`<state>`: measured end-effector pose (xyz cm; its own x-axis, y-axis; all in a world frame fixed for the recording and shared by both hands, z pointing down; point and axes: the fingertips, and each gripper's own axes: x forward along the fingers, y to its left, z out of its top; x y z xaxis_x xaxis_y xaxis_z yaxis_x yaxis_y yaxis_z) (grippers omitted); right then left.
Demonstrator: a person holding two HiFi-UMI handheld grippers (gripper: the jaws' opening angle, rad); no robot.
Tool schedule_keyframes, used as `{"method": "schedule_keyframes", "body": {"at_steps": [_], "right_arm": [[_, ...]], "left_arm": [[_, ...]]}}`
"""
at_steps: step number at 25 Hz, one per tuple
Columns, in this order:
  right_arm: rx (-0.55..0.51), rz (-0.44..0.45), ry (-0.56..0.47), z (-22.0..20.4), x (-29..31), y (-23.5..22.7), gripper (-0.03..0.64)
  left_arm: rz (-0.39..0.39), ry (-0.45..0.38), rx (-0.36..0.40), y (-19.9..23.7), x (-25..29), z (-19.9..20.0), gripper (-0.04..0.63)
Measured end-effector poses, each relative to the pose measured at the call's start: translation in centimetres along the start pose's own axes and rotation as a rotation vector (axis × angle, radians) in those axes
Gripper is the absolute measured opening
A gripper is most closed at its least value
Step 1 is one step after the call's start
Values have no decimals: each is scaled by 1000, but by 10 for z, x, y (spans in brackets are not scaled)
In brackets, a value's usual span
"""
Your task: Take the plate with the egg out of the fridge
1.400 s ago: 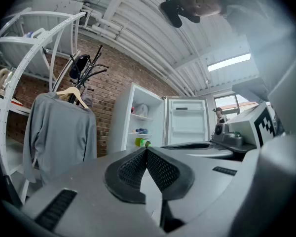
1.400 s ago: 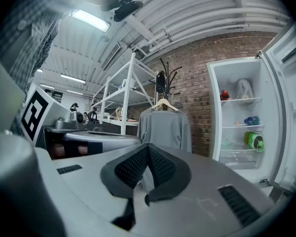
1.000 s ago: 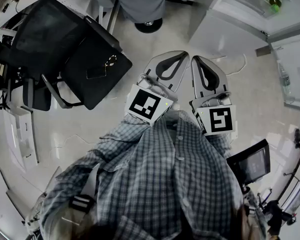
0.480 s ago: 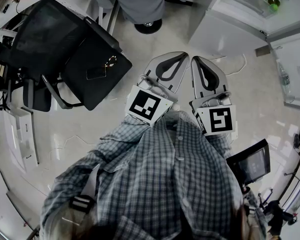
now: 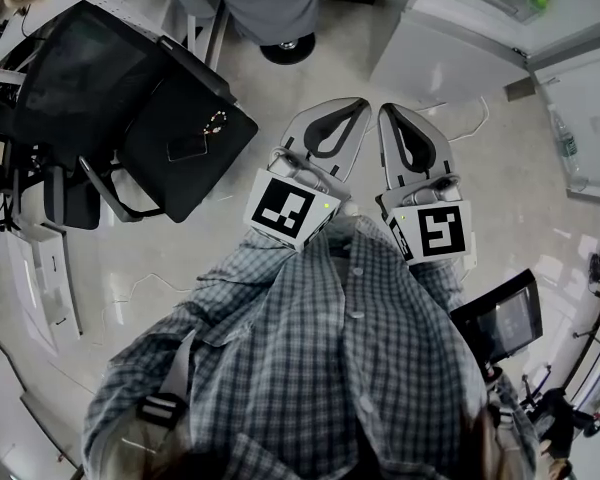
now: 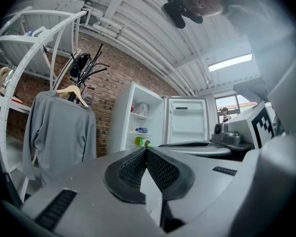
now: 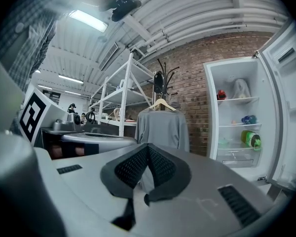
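A black office chair (image 5: 130,108) stood off to the left, and just right of it a grey top on a hanger (image 6: 59,127) hung from the coat stand against the brick wall. The person held both tools close to the chest, side by side and pointing level across the room. The left hand-held gripper (image 5: 363,105) had its jaws pressed together with nothing between them. So did the right hand-held gripper (image 5: 388,108). Further right, the fridge (image 7: 210,132) stood well apart from both tools with its door (image 7: 286,107) swung wide. Its shelves carried a green bottle (image 7: 250,138) and a few other small items, but from that far I could not pick out the plate with the egg among them.

To my eye the job had barely begun, and the step in hand was the approach. Doing it well would mean walking up square to the open shelves and finding the plate first. The jaws should be parted before reaching in. The plate would be best taken by its rim and drawn out level and slowly, so the egg would not roll.
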<state>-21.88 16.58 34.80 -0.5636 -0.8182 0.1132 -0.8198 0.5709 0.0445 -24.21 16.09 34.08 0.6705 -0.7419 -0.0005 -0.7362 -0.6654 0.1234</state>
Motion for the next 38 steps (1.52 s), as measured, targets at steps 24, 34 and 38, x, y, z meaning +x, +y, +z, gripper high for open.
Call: {"method": "schedule_keyframes", "body": {"at_steps": [24, 34, 38], "right_arm": [[76, -181, -33, 7, -18, 4, 6], [18, -271, 1, 8, -38, -7, 6], [3, -286, 6, 9, -42, -14, 6]], "left_arm": [[-63, 5, -18, 17, -37, -6, 6], [-86, -16, -38, 20, -33, -4, 6], [-100, -21, -39, 18, -25, -3, 6]]}}
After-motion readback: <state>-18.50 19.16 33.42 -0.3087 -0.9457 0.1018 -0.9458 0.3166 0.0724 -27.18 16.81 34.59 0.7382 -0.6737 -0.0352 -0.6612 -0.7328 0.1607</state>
